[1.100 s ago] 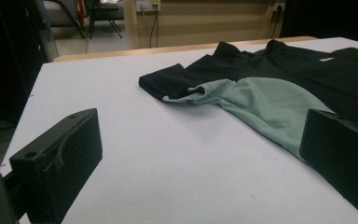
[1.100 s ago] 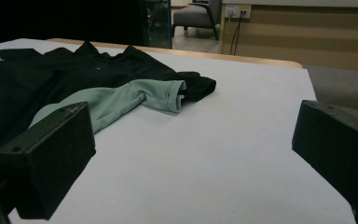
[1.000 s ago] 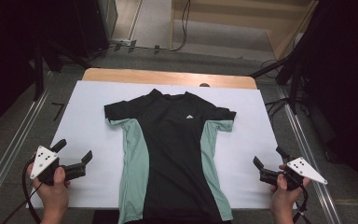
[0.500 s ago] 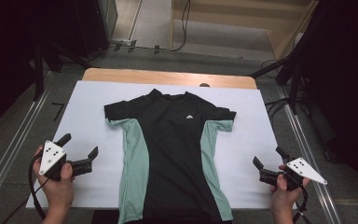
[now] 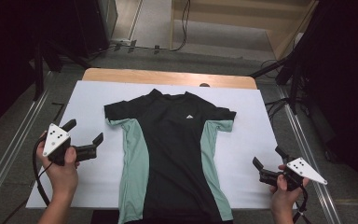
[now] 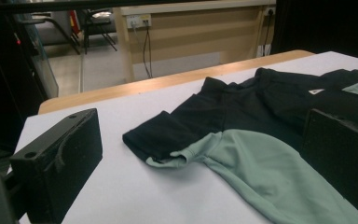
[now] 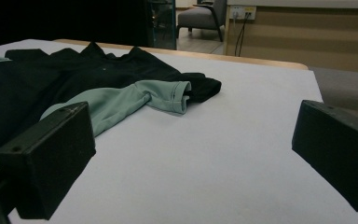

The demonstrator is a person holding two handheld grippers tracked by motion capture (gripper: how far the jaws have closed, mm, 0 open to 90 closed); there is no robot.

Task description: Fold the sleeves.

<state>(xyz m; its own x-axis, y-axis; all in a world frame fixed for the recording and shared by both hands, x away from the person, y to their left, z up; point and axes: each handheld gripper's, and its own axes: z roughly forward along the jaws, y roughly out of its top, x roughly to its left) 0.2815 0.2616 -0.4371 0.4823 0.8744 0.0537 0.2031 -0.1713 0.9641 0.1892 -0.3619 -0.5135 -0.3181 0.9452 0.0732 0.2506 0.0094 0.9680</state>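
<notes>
A black T-shirt with pale green side panels lies flat, front up, on the white sheet, collar toward the far edge. My left gripper hovers open just left of the shirt's left side. In the left gripper view the near sleeve and green panel lie between the wide-apart jaws. My right gripper stands open over the sheet, right of the shirt's lower hem. In the right gripper view the shirt spreads ahead to the left, its folded sleeve tip apart from both jaws.
The white sheet covers a wooden table whose far edge shows bare. Metal rails run along both sides of the table. Dark stands and cables crowd the far right; a small dark object sits at the sheet's far edge.
My left gripper has moved right and forward, closer to the shirt's left side. The right gripper has stayed in place.
</notes>
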